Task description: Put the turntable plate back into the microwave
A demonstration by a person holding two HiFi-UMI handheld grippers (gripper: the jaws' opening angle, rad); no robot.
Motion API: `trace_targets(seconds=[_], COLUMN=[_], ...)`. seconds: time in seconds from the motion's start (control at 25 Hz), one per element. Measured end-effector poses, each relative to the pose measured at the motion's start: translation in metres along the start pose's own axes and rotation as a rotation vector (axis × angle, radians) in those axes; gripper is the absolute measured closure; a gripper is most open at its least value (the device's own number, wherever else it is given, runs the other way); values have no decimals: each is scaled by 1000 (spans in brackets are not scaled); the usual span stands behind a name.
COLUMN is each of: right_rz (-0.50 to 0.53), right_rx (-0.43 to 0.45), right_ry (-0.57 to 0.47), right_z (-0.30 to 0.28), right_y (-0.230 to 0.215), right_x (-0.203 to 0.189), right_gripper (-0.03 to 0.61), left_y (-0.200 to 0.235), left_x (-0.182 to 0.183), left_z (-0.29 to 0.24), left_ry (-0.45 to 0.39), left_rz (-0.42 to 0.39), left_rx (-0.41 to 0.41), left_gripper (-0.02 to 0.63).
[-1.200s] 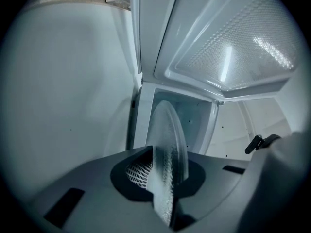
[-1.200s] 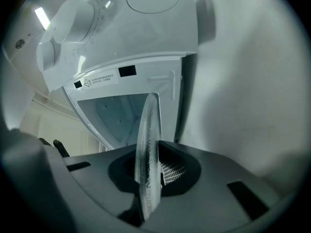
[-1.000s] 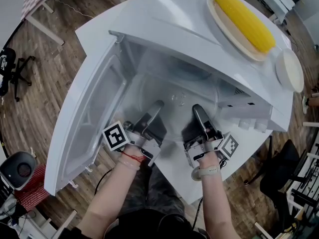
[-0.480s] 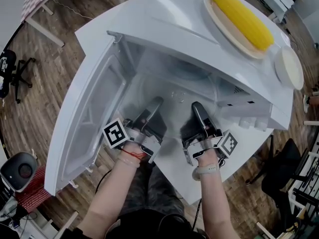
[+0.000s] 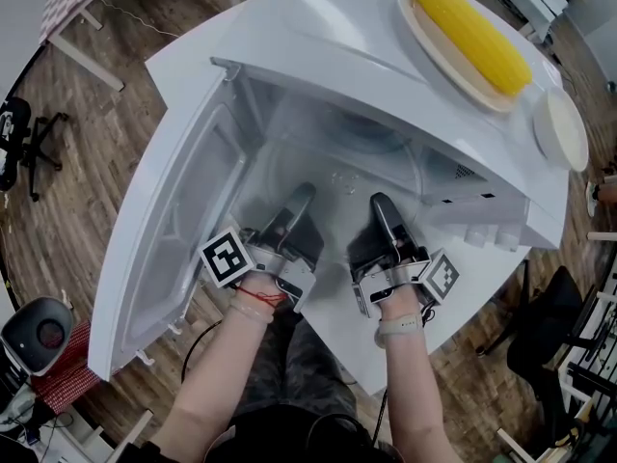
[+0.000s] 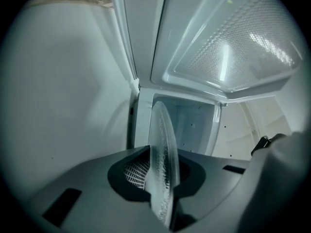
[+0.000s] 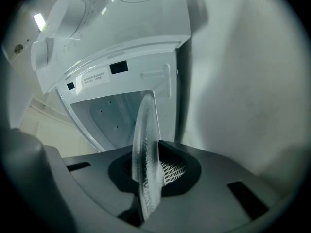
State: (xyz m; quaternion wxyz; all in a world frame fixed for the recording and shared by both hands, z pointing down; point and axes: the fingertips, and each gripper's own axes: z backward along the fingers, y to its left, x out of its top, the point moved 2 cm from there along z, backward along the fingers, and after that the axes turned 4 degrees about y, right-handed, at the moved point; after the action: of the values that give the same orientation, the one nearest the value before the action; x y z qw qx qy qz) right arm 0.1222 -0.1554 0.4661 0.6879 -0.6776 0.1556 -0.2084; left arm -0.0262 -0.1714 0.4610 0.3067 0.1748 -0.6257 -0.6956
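The clear glass turntable plate (image 5: 339, 177) lies roughly level in the mouth of the white microwave (image 5: 318, 37), its far part inside the cavity. My left gripper (image 5: 301, 197) is shut on its near left rim and my right gripper (image 5: 379, 206) on its near right rim. The left gripper view has the plate (image 6: 163, 149) edge-on, pinched between the jaws of the left gripper (image 6: 164, 188), with the cavity behind. The right gripper view also shows the plate (image 7: 146, 154) edge-on, clamped in the right gripper (image 7: 146, 188).
The microwave door (image 5: 159, 249) hangs open to the left. On top of the microwave sit a plate with a corn cob (image 5: 472, 35) and a small white dish (image 5: 561, 131). The control knobs (image 7: 53, 28) are right of the cavity. Wooden floor surrounds the table.
Both grippers have carried the plate slightly farther into the microwave cavity. Their grip on the rim is unchanged.
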Motion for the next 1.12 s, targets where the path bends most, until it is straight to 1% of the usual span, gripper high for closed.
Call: trace_targets(seconds=[0.2,0.36,0.48,0.6,0.76,1.12], right_rz=[3,-20,-18,-3,8,-11], right_rx=[3,4,3,-2,-5,-9], right_ry=[-13,-37,-40,-49,-67,-102], right_z=[-2,-4,-6,-9,-15,-23], right_y=[3,1,2,5,6,6], right_x=[1,2,2,1,4,7], right_gripper=[537,536,537,535,535,535], left_y=[0,0,0,-1,0,1], left_x=[-1,-1,-1,-5,-12,-18], left_z=[0,1,1,2,4,3], left_ry=[7,6,3,24,38,57], left_rz=[-17,-13,-13,-25,-11,9], left_rx=[4,-1,-1,1,-2,-2], left_gripper=[571,571,571,571,571,571])
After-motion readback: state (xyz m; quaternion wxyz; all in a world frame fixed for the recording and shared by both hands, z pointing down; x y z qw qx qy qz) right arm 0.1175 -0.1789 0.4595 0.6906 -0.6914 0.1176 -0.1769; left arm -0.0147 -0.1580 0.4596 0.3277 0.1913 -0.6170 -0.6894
